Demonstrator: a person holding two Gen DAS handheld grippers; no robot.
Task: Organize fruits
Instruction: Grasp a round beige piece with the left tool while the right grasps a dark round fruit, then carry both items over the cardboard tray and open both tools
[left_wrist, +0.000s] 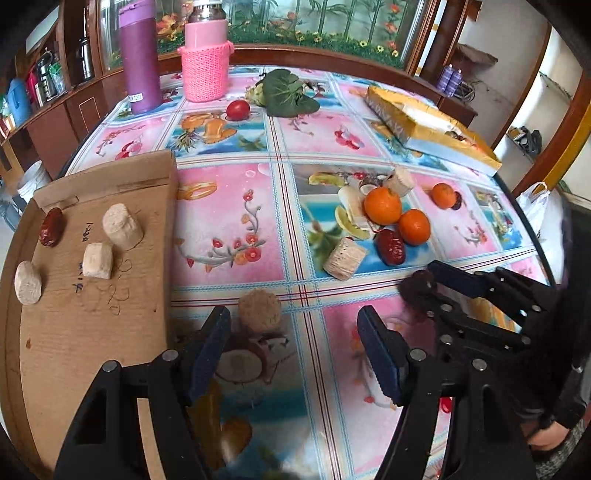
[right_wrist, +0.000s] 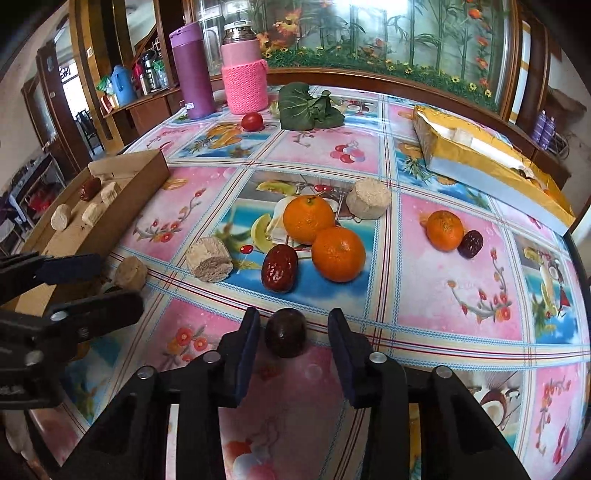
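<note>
Right wrist view, right gripper (right_wrist: 291, 334) low over table, fingers (right_wrist: 245, 343) spread around dark date (right_wrist: 285, 332)

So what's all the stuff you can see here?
Oranges: three, orange, mid-table.
Dates: five, dark red; one in box, one between right tongs.
Beige chunks: seven; three in box, one by left tongs.
Box: one, brown cardboard, left edge.
Tomato: one, red, far side.
Greens: one bunch, far side.
Flask: one, purple.
Jar: one, pink knit sleeve.
Packet: one, gold, right.
Left tongs: open.
Right tongs: open.
</note>
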